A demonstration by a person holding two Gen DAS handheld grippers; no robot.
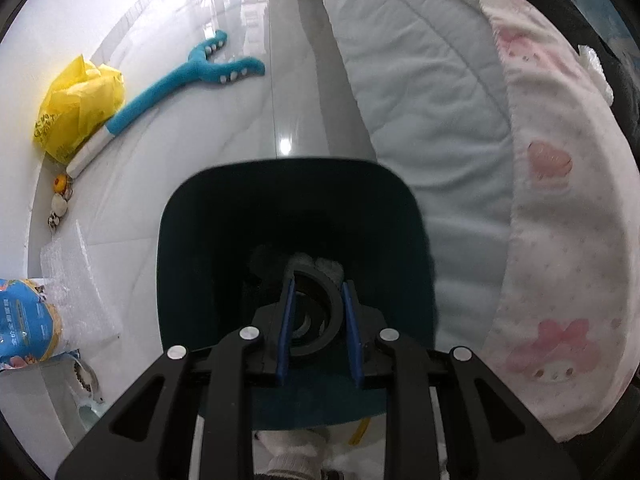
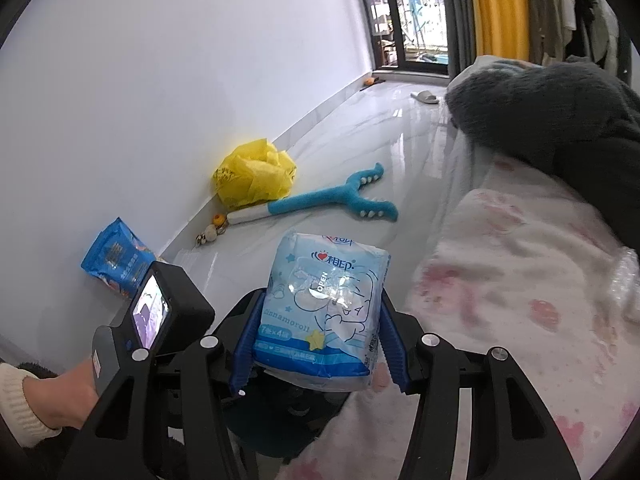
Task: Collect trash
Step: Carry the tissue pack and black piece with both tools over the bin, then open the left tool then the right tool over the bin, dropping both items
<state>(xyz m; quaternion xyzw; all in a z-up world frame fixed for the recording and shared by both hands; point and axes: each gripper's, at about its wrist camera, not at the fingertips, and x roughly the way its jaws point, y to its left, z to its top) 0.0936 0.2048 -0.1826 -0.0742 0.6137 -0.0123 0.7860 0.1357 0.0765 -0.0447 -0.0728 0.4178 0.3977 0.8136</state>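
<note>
Along the wall at far left a yellow plastic bag (image 2: 254,178) sits on the floor (image 2: 360,136), with a blue plush toy (image 2: 320,202) just beside it and a blue snack packet (image 2: 116,258) nearer. The left gripper (image 1: 319,322) has its jaws pinching the rim of a dark teal bin (image 1: 292,216), which stands on the floor beside the bed (image 1: 420,92). The right gripper (image 2: 318,338) has its jaws pinching a light blue tissue pack (image 2: 324,312), held above the floor at the bed's edge, left of the pink-patterned blanket (image 2: 520,280).

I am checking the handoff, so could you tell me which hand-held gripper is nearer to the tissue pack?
Right. The right hand-held gripper is clamped on the tissue pack; the left hand-held gripper holds the dark bin below it.
</note>
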